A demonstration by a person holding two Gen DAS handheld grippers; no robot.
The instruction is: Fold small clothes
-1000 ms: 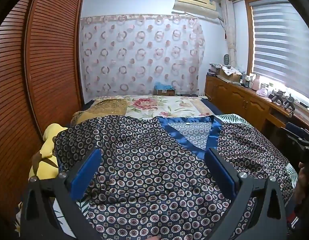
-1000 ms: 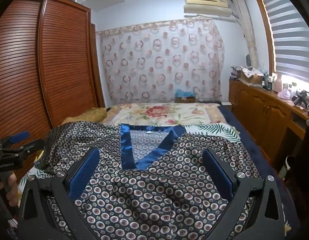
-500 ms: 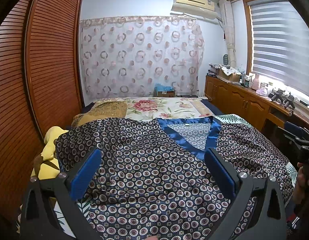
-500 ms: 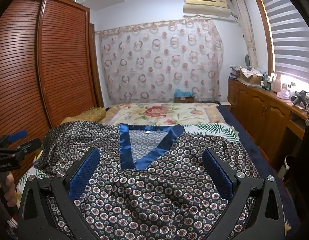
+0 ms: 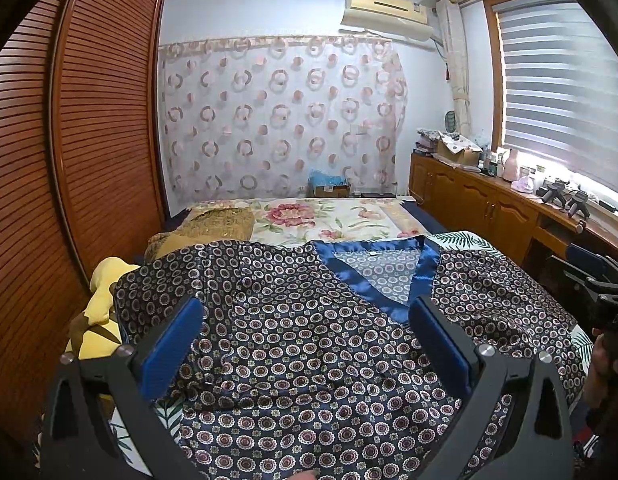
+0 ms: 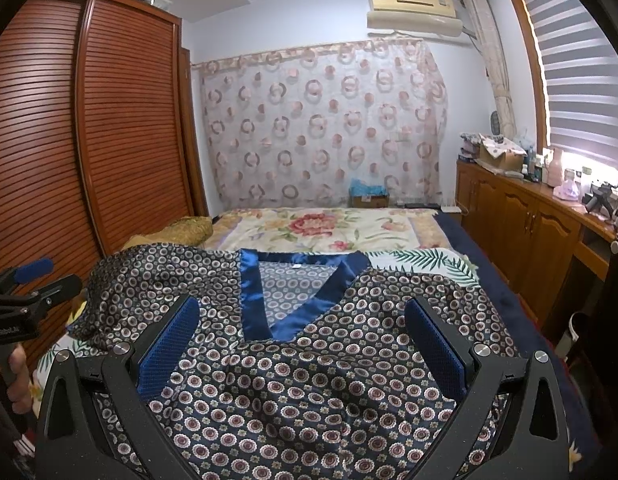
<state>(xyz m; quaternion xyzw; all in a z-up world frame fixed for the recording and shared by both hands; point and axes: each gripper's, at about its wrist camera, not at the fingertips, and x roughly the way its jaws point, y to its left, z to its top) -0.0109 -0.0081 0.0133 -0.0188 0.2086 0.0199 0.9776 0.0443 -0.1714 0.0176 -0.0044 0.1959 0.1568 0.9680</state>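
A: What's hard to see from the left gripper (image 5: 305,340)?

B: Its 2 blue-padded fingers (image 5: 171,348) stand wide apart with nothing between them but the dark navy satin top with the circle print and blue V-neck trim (image 5: 293,344), spread flat on the bed below and ahead. Off to its left, a yellow cloth (image 5: 103,296) is half tucked behind the top's sleeve. At the bottom edge, the garment's hem is cut off behind the gripper body.

A: And to its right?

B: The right gripper shows only as a dark shape at the frame edge (image 5: 601,296), too cropped there to read its jaws.

A: Does the right wrist view settle that?

B: Yes. There the right gripper (image 6: 301,344) is also fully spread, empty, hovering over the top's (image 6: 309,392) rumpled lower front. At its far left the left gripper (image 6: 29,284) appears from the side, with a hand (image 6: 17,376) on its handle partly out of frame. This view shows the green leaf-print sheet (image 6: 429,260) beyond the right shoulder more clearly; the yellow cloth is hidden here.
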